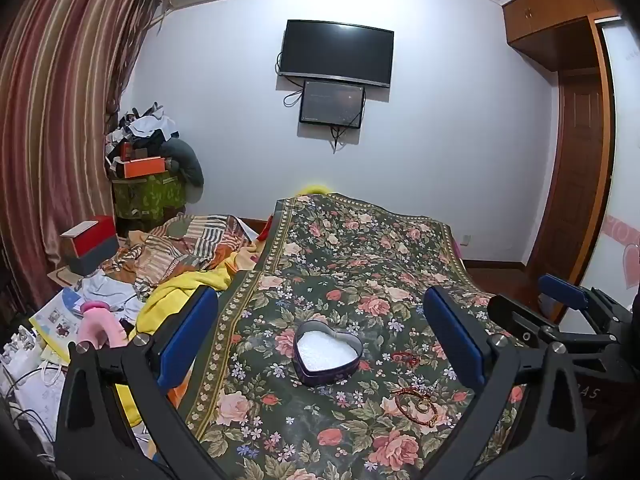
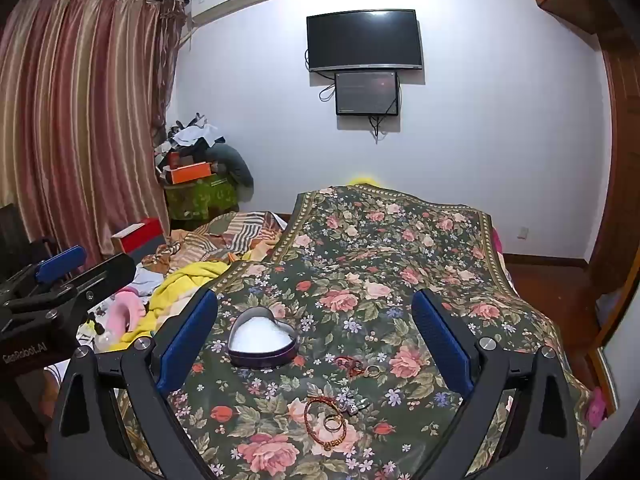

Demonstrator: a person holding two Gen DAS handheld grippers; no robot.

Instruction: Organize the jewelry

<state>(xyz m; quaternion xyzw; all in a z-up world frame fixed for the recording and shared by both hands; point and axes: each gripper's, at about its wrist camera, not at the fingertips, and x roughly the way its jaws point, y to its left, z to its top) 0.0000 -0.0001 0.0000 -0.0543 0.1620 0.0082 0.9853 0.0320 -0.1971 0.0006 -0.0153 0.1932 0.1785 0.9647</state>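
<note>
Both sets of jaws spread wide, empty: left gripper (image 1: 320, 344) and right gripper (image 2: 316, 344) above the floral bedspread (image 2: 360, 248). Heart-shaped tin (image 2: 263, 343) on it, open, white-lined. Nearer, just apart: red bracelet (image 2: 320, 420) around a ring (image 2: 334, 423).

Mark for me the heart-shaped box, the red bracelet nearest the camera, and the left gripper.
heart-shaped box (image 2: 262, 338): right wrist view, on its white lining.
red bracelet (image 2: 310, 426): right wrist view, on its left arc.
left gripper (image 1: 320, 328): left wrist view, midway between the open blue fingertips.
</note>
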